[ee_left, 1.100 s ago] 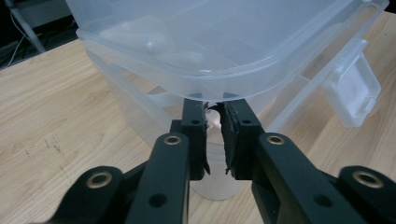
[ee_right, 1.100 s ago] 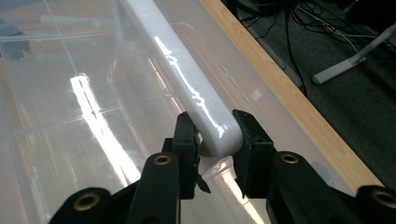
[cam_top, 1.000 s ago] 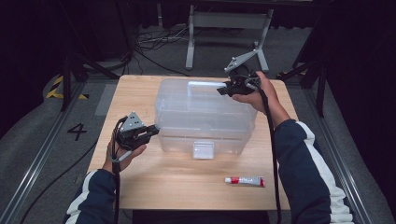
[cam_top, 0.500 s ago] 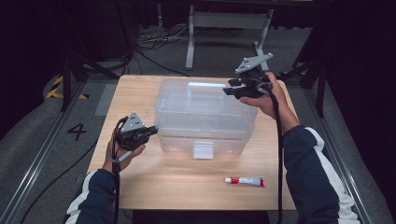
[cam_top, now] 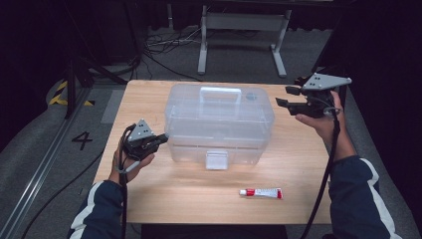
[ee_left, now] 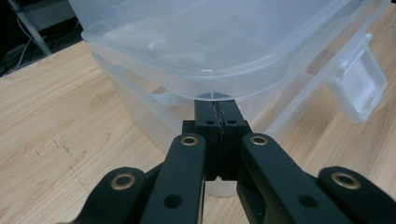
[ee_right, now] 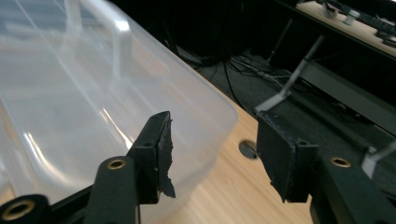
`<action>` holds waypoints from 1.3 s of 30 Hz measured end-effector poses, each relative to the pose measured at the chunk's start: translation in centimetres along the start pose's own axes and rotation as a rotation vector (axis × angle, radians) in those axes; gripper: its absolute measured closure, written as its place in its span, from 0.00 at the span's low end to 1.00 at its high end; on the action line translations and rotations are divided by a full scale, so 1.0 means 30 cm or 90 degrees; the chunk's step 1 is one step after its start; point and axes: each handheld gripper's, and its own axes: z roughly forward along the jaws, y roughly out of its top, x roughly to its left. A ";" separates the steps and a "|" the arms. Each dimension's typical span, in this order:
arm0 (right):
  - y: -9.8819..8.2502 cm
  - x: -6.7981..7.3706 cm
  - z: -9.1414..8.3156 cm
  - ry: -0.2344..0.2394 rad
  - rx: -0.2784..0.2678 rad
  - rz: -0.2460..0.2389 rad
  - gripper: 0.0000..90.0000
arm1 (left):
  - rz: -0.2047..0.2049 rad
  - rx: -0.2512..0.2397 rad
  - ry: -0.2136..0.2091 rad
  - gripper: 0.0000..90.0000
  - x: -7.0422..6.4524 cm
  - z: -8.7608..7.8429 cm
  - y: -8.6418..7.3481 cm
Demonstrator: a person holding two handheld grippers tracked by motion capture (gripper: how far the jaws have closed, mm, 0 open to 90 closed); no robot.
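At table centre, clear plastic box [cam_top: 219, 124]. L gripper [cam_top: 160, 139] jaws pressed together, tips at box's left rim. R gripper [cam_top: 286, 96] off box's right, jaws just been opening, nothing between.

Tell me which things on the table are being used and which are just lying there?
Being used:
- clear plastic box, lid on
- left hand-held gripper, shut, tips against the box's side
- right hand-held gripper, open and empty, its jaws have just been opening, off to the box's side

Just lying there:
- small red-and-white tube, near the table's front edge
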 end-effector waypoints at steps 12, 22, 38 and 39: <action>-0.227 0.034 0.026 0.025 0.010 0.005 0.45 | 0.003 -0.018 0.001 1.00 0.008 -0.012 0.022; -0.290 0.076 0.082 0.056 0.034 -0.003 0.41 | 0.002 -0.033 -0.001 1.00 0.014 -0.015 0.048; -0.263 0.137 0.085 0.019 -0.093 -0.055 0.56 | 0.004 -0.058 0.014 0.92 0.011 -0.036 0.071; -0.263 0.137 0.085 0.019 -0.093 -0.055 0.56 | 0.004 -0.058 0.014 0.91 0.011 -0.036 0.071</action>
